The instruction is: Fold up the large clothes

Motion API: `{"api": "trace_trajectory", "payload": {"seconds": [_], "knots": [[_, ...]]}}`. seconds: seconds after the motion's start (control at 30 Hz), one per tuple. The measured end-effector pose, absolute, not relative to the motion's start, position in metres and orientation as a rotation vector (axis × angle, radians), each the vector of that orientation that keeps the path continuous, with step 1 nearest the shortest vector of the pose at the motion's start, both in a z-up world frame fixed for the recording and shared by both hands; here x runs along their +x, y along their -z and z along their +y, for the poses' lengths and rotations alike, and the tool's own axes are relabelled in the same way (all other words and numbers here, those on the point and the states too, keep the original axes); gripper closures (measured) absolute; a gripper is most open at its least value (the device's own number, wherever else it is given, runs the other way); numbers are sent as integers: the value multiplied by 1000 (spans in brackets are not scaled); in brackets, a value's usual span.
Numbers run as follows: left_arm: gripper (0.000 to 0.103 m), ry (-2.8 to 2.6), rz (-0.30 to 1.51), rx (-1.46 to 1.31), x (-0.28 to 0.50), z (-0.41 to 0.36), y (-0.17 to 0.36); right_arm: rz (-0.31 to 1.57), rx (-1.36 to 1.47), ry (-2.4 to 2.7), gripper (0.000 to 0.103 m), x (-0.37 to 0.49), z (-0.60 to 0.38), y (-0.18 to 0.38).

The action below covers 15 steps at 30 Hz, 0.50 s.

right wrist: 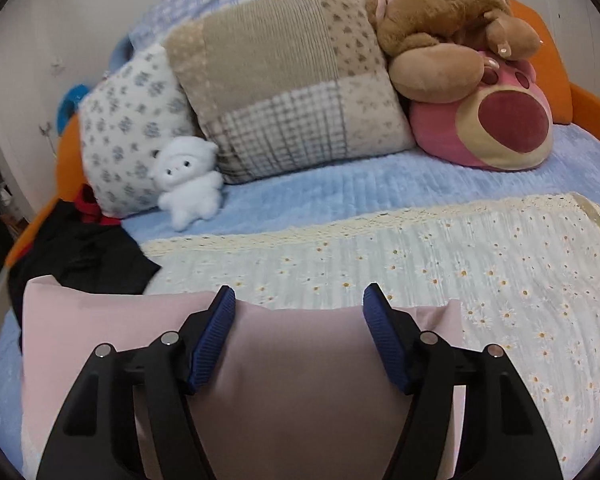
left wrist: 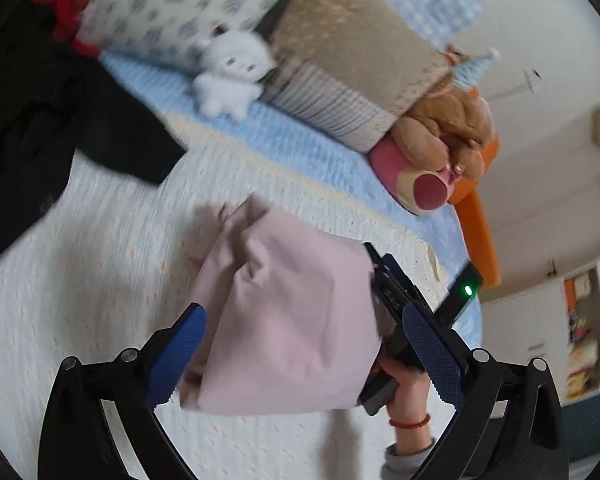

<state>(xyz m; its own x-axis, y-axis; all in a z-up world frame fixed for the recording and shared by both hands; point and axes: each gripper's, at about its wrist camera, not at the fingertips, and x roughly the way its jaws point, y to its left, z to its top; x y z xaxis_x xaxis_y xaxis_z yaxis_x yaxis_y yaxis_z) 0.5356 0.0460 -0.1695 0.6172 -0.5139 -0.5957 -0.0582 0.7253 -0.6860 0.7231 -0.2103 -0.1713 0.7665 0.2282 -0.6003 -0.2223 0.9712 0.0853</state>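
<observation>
A folded pale pink garment lies on the white daisy-print bedspread. In the left wrist view my left gripper is open, its blue pads on either side of the pink bundle, above it. The right gripper body and the hand holding it show at the bundle's right edge. In the right wrist view my right gripper is open over the pink garment, which lies flat beneath the fingers. Neither gripper grips the cloth.
A black garment lies at the bed's left, also in the right wrist view. Pillows, a white plush, a brown plush and a pink plush line the head. An orange bed frame edges the bed.
</observation>
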Motion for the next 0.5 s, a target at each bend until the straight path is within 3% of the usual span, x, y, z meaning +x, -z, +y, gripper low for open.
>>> {"api": "trace_trajectory", "payload": {"seconds": [0.13,0.3,0.37,0.43,0.47,0.5], "knots": [[4,302,855,-597,553,18,160,645,-31,-309,44,709,-207,144],[4,266,634,-285,535,-34,114,578,-22,-389,44,655,-220,82],[4,219,615,-206,542,-47,116,582,-5,-412,58,642,-227,75],[17,169,662,-192,565,-51,132,641,2,-405,80,645,-231,86],[36,149,706,-197,581,-51,144,670,-1,-398,85,651,-232,93],[40,124,760,-209,599,-49,161,696,-5,-384,92,658,-232,102]]}}
